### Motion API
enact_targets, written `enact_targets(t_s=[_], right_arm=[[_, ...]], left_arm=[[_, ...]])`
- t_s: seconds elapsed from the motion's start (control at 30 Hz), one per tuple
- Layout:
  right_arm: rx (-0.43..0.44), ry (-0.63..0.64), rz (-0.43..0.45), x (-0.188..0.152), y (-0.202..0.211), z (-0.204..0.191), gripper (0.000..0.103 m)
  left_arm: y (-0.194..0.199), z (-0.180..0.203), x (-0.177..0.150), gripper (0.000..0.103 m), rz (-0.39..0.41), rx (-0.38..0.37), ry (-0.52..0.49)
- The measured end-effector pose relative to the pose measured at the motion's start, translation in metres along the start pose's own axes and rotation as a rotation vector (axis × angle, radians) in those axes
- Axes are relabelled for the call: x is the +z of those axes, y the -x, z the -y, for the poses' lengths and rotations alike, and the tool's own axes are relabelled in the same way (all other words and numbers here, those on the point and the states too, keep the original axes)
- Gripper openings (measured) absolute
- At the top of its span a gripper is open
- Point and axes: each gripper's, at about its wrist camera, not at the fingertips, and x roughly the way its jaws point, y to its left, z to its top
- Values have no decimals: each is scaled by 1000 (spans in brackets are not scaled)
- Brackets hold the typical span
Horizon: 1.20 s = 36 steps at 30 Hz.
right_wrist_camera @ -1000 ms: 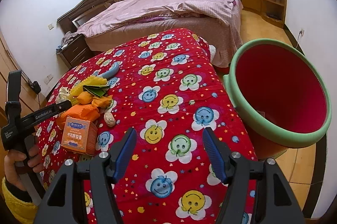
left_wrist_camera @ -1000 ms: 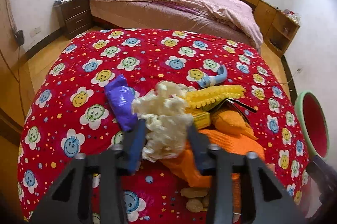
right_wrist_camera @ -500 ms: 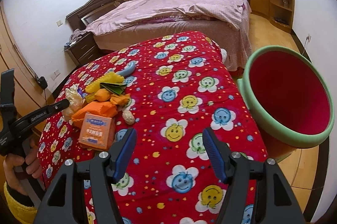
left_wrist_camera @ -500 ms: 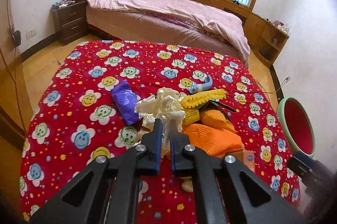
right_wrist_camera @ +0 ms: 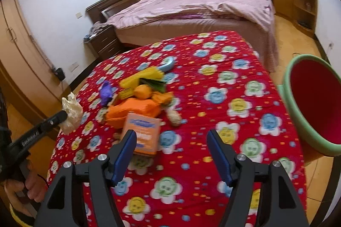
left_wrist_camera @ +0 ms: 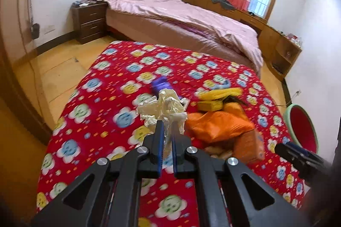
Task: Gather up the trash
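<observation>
Trash wad (left_wrist_camera: 163,108) is now off the red blanket (left_wrist_camera: 102,99), lifted in my clenched left gripper (left_wrist_camera: 166,131) since 1 s ago, so next is bin (right_wrist_camera: 307,103); right gripper (right_wrist_camera: 170,146) is opening w/ nothing between.

left gripper (left_wrist_camera: 167,131): fingers clamped on the crumpled white bag (left_wrist_camera: 164,107), tilted downward
right gripper (right_wrist_camera: 171,141): fingers apart, opening, nothing between them
</observation>
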Motion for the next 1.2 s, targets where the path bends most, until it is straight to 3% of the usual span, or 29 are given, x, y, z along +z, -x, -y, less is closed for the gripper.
enact_targets(t_s=[0.37,0.43,0.5,0.57,0.7,1.13,1.2], right_arm=[[33,1,-88,-6,-36,-26,74],[27,-1,-95,-7,-40,-26,74],[16,-2,-98,-7,-44,-26,74],[16,-8,-101,-8,-48,-26,73],[8,-19,-111,-10,-53,-23,48],[24,-7,-58,-17,-28,-20,48],[19,-5,-46,-17,-23,-18,48]], left_arm=[[-4,-36,-30,7,-67,60,55],[-5,-39,-32,19,-76,75,60],[-4,-42,-34,50,-72,97,67],[-3,-43,-35,64,-57,117,59],[-6,-47,-35,65,-65,122,51],[-40,-52,-33,65,-103,122,76],[-43,-52,-33,55,-106,115,78]])
